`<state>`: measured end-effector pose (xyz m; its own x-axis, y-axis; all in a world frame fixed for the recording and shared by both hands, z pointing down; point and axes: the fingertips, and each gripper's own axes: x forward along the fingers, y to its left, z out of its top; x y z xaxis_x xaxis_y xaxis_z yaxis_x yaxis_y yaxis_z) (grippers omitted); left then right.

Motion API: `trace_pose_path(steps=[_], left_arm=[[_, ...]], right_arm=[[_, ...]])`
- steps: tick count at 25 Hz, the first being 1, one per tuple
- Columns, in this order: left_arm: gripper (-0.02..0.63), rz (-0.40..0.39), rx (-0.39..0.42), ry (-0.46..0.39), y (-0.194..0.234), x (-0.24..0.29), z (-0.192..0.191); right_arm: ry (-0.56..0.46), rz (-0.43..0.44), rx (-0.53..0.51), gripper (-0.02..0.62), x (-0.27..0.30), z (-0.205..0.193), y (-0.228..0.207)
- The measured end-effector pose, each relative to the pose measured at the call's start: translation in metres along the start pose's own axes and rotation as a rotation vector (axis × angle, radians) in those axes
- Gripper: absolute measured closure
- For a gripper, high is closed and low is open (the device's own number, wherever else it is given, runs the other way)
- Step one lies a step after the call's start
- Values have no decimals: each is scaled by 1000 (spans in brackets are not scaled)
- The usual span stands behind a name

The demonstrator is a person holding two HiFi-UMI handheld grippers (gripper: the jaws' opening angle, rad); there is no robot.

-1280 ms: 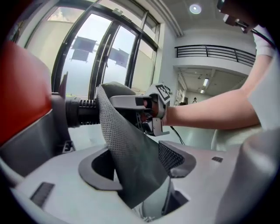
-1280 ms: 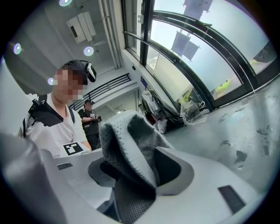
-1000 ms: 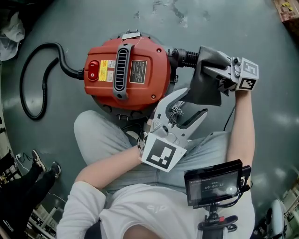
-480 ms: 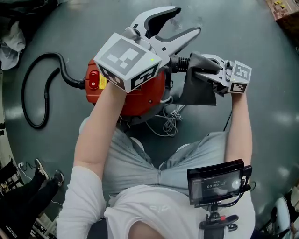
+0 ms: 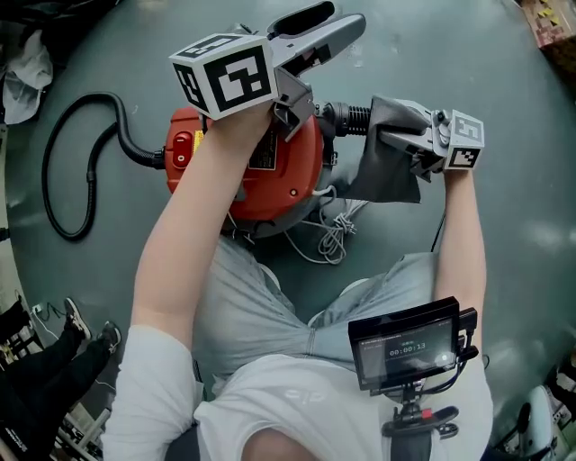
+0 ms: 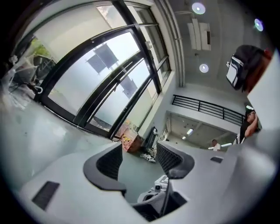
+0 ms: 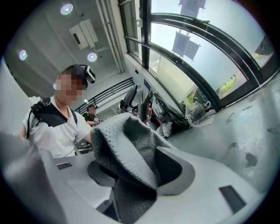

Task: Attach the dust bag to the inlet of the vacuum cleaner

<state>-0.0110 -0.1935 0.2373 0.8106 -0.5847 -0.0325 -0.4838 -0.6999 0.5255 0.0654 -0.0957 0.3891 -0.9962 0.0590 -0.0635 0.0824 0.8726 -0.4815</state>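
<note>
Between the pads of the right gripper (image 5: 396, 137), just right of the vacuum cleaner (image 5: 283, 171), the dust bag (image 5: 389, 167) was held. It was seen as a dark grey cloth pouch, limp and creased, hanging down from the grip in loose folds. In the right gripper view its fabric was shown to be a fine perforated mesh, bunched into a hump over the jaws and pinched between them. The bag's far left edge was found at the end of the black ribbed inlet (image 5: 346, 117) on the cleaner's right side; whether it was fitted over the inlet could not be told.

The cleaner's body was red and rounded, with a label on top and a black hose (image 5: 76, 162) looping away to the left across the grey floor (image 5: 504, 216). A tangle of white cord (image 5: 335, 227) was lying at the near side of the cleaner.

Above the cleaner's far side the left gripper (image 5: 340, 20) was held level, its jaws set wide apart with nothing between them. Nearest of all, a small screen (image 5: 407, 347) was mounted at the person's chest.
</note>
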Motion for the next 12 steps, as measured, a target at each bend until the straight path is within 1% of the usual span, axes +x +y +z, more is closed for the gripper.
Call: trace_pose_path(steps=[1, 3, 4, 5, 6, 7, 9, 10, 11, 12], left_arm=[[353, -4, -24, -11, 1, -2, 1], [353, -16, -66, -25, 2, -3, 1], [353, -21, -78, -27, 3, -2, 0], [353, -24, -86, -28, 4, -1, -1], [353, -26, -97, -29, 5, -1, -3], [353, -27, -111, -32, 7, -2, -4], [353, -32, -139, -47, 10, -5, -3], [353, -39, -147, -54, 10, -6, -3], [353, -46, -151, -57, 10, -6, -2], [353, -51, -151, -57, 9, -5, -3]], right_arm=[[23, 8, -4, 403, 2, 0, -1], [98, 19, -64, 402, 5, 1, 1], [131, 25, -97, 402, 6, 2, 2], [148, 33, -107, 402, 7, 1, 1], [135, 48, -83, 402, 6, 1, -3], [88, 69, -22, 402, 6, -1, -8], [-59, 122, 157, 402, 3, -3, -20], [-113, 137, 221, 400, 2, -4, -23], [-129, 133, 240, 395, 2, -4, -24], [-102, 110, 207, 389, 4, -3, -22]])
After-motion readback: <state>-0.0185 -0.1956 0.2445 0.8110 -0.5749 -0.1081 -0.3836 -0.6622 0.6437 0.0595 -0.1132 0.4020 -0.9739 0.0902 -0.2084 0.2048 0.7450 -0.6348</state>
